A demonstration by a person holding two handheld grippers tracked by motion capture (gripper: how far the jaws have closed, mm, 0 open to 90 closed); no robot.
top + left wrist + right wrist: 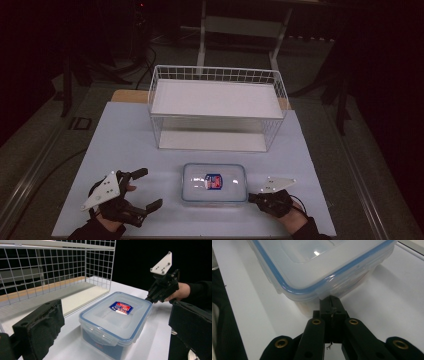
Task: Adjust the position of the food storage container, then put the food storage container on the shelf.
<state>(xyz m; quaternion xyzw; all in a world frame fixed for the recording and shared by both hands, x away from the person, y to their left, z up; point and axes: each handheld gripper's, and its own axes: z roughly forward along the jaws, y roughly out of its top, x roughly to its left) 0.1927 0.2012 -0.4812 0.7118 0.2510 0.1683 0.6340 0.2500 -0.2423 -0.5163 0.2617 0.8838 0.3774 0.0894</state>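
The right gripper (331,305), jaws pressed together, is set against the lidded container (214,183); the left gripper (143,189) is held apart beside it.

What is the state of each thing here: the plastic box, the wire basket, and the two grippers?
Plastic box: lid on, flat on the table, in front of the basket.
Wire basket: on its side, open face toward the person, nothing inside.
Left gripper: open, beside the box, not touching it.
Right gripper: shut, tips at the box's lower rim.
Table: bears the box and basket.
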